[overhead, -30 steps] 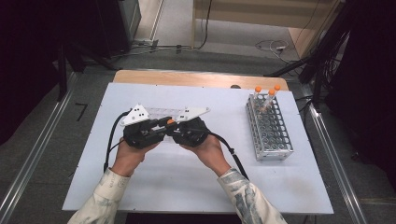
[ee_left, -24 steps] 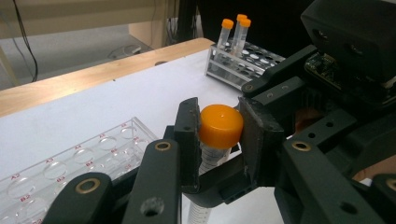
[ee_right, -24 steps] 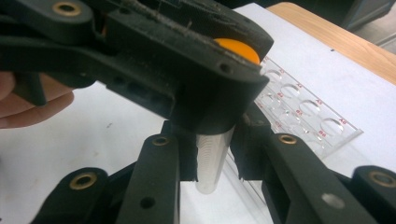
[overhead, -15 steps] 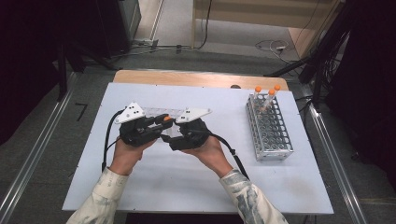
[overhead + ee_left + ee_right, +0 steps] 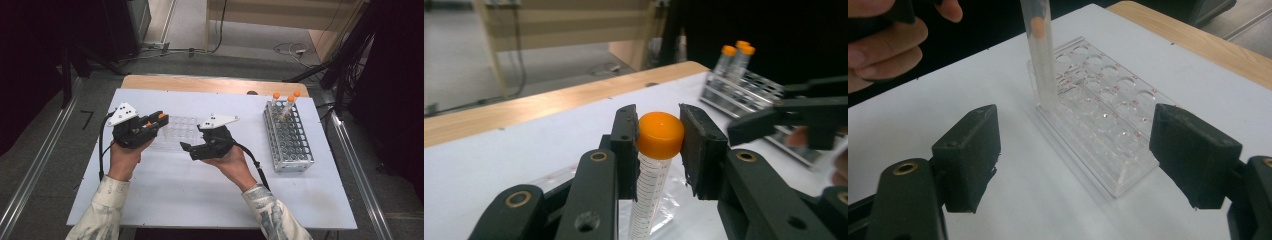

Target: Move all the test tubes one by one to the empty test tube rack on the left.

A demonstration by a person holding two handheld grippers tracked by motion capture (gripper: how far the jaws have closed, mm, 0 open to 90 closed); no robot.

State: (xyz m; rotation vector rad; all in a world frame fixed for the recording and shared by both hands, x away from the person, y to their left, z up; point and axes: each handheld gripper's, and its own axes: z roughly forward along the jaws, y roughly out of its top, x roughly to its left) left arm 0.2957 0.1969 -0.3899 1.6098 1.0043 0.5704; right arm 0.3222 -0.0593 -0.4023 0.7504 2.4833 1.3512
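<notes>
- Tube (image 5: 655,165) with an orange cap (image 5: 661,134) sits between the jaws of the left gripper (image 5: 150,124), which are clamped on it just at and under the cap; in the left gripper view its clear, marked body runs down from the cap toward the tabletop (image 5: 210,195).
- In the right gripper view the same tube (image 5: 1040,55) hangs almost upright, its lower end at the near corner of a clear plastic rack (image 5: 1098,125); whether the tip touches the rack cannot be told.
- Clear rack lies flat on the white tabletop, between the two hands in the high view (image 5: 175,132), with rows of round empty wells.
- Right gripper (image 5: 192,148) has just been opening its jaws; they stand wide apart with nothing pressed between them, the clear rack lying on the tabletop beyond them.
- Right gripper is held just beside the left one, a small gap between the two.
- Metal rack (image 5: 287,137) stands well to the right on the tabletop, holding three more orange-capped tubes (image 5: 287,102) at its far end.
- Wooden edge (image 5: 210,85) runs along the far side of the tabletop.
</notes>
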